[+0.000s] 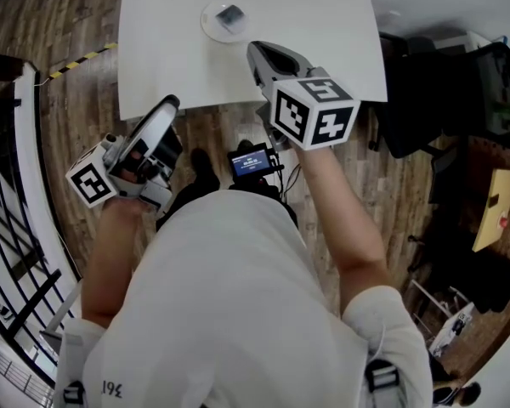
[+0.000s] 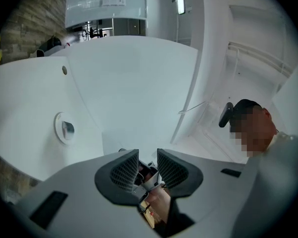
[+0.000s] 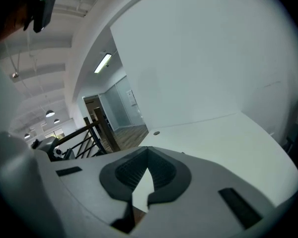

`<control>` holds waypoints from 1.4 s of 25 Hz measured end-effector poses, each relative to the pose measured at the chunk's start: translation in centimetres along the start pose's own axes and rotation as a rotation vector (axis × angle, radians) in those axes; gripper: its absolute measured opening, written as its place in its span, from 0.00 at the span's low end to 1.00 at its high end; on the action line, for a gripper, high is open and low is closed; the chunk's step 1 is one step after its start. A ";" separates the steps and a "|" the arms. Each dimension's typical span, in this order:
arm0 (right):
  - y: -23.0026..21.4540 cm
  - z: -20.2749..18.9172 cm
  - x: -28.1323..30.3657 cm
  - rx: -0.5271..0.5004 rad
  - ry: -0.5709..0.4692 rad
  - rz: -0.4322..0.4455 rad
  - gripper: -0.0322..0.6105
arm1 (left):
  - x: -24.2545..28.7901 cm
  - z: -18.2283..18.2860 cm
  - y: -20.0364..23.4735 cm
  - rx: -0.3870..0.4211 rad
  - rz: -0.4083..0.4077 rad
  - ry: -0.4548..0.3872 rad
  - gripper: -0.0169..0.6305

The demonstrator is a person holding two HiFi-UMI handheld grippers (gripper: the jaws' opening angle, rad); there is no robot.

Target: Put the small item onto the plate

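Note:
A small white plate (image 1: 226, 20) lies near the far edge of the white table (image 1: 323, 32), with a small grey item (image 1: 231, 15) on it. My right gripper (image 1: 255, 52) hovers over the table's near edge just in front of the plate, jaws shut with nothing between them; the right gripper view shows its fingertips (image 3: 148, 155) meeting. My left gripper (image 1: 170, 104) hangs below the table's near edge, open and empty. In the left gripper view its pads (image 2: 125, 170) stand apart, and the plate (image 2: 59, 128) with the item (image 2: 68, 129) shows at left.
Black chairs and bags (image 1: 433, 100) crowd the table's right side. Yellow-black tape (image 1: 81, 59) marks the wood floor at left, beside a dark stair railing (image 1: 17, 253). A small screen device (image 1: 251, 161) hangs at the person's waist.

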State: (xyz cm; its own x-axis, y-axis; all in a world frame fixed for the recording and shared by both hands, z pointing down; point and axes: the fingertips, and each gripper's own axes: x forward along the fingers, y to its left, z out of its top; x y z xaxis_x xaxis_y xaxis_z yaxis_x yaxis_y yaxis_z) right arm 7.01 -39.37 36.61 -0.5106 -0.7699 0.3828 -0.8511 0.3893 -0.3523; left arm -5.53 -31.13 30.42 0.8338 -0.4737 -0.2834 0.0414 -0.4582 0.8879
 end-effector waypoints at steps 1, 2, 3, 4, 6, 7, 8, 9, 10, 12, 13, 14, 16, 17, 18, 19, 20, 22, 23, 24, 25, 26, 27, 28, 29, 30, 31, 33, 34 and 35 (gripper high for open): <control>0.2 0.2 -0.7 0.023 -0.013 0.007 0.05 | 0.1 0.0 -0.5 -0.002 -0.013 -0.002 0.20; 0.5 0.4 -1.4 0.046 -0.027 0.014 0.05 | 0.3 0.0 -1.1 -0.003 -0.029 -0.004 0.20; 0.8 0.6 -2.1 0.067 -0.040 0.023 0.05 | 0.4 0.0 -1.7 -0.004 -0.046 -0.003 0.20; 1.1 0.8 -2.7 0.087 -0.054 0.033 0.05 | 0.5 -0.1 -2.3 -0.003 -0.063 0.000 0.20; 1.6 1.3 -4.1 0.126 -0.081 0.049 0.05 | 0.6 -0.3 -3.5 -0.002 -0.095 0.008 0.20; 1.7 1.5 -4.8 0.150 -0.097 0.056 0.05 | 0.5 -0.4 -4.0 0.000 -0.108 0.013 0.20; 1.8 1.8 -5.5 0.178 -0.113 0.064 0.05 | 0.4 -0.5 -4.4 0.002 -0.120 0.018 0.20; 1.8 2.0 -6.1 0.208 -0.130 0.074 0.05 | 0.2 -0.6 -4.8 0.005 -0.130 0.023 0.20; 1.9 2.3 -6.7 0.237 -0.145 0.083 0.05 | 0.1 -0.7 -5.2 0.006 -0.138 0.027 0.20; 2.0 2.8 -7.7 0.282 -0.171 0.099 0.05 | -0.1 -0.7 -6.0 0.010 -0.156 0.030 0.20; 2.1 3.1 -8.1 0.294 -0.182 0.105 0.05 | -0.2 -0.6 -6.4 0.013 -0.164 0.030 0.20; 2.2 3.4 -8.5 0.299 -0.193 0.111 0.05 | -0.3 -0.6 -6.7 0.017 -0.171 0.031 0.20; 2.9 4.4 -9.1 0.293 -0.217 0.128 0.05 | -0.4 -0.5 -7.3 0.028 -0.184 0.033 0.20; 3.3 5.0 -9.4 0.289 -0.231 0.140 0.05 | -0.5 -0.5 -7.6 0.033 -0.192 0.035 0.20; 3.7 5.5 -9.6 0.285 -0.246 0.153 0.05 | -0.5 -0.5 -7.8 0.036 -0.200 0.037 0.20; 4.1 5.8 -9.8 0.283 -0.259 0.166 0.05 | -0.5 -0.5 -8.0 0.038 -0.208 0.039 0.20; 4.4 6.0 -10.0 0.280 -0.267 0.176 0.05 | -0.4 -0.6 -8.1 0.039 -0.215 0.041 0.20; 4.7 6.0 -10.0 0.274 -0.269 0.182 0.05 | -0.2 -0.7 -8.4 0.036 -0.224 0.040 0.20; 4.7 6.0 -10.0 0.273 -0.265 0.181 0.05 | -0.1 -0.7 -8.6 0.034 -0.227 0.037 0.20; 4.7 5.9 -10.1 0.271 -0.262 0.178 0.05 | 0.1 -0.8 -8.7 0.033 -0.229 0.035 0.20; 4.6 5.9 -10.2 0.267 -0.260 0.175 0.05 | 0.2 -0.8 -8.8 0.032 -0.230 0.036 0.20; 4.6 5.8 -10.3 0.262 -0.259 0.172 0.05 | 0.2 -0.8 -8.8 0.032 -0.230 0.037 0.20; 4.5 5.8 -10.4 0.258 -0.258 0.168 0.05 | 0.2 -0.9 -8.8 0.031 -0.229 0.039 0.20; 4.4 5.8 -10.4 0.253 -0.257 0.164 0.05 | 0.2 -1.0 -8.8 0.029 -0.227 0.041 0.20; 4.3 5.7 -10.5 0.248 -0.257 0.159 0.05 | 0.1 -1.1 -8.6 0.027 -0.226 0.043 0.20; 4.3 5.7 -10.5 0.243 -0.257 0.155 0.05 | 0.1 -1.1 -8.5 0.025 -0.225 0.045 0.20; 4.2 5.7 -10.5 0.241 -0.259 0.154 0.05 | 0.0 -1.2 -8.4 0.024 -0.224 0.048 0.20; 4.1 5.8 -10.5 0.240 -0.260 0.154 0.05 | 0.1 -1.4 -8.2 0.023 -0.221 0.055 0.20; 4.0 5.8 -10.5 0.240 -0.261 0.153 0.05 | 0.2 -1.5 -8.2 0.022 -0.221 0.057 0.20; 3.9 5.7 -10.5 0.241 -0.260 0.152 0.05 | 0.4 -1.6 -8.2 0.021 -0.222 0.059 0.20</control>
State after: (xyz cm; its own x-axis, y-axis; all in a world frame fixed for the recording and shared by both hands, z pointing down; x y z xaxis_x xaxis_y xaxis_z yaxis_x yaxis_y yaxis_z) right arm 9.75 -32.66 26.33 -0.5544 -0.8271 0.0920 -0.6989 0.4027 -0.5911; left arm -4.69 -26.35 23.57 0.8365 -0.3151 -0.4483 0.2164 -0.5617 0.7985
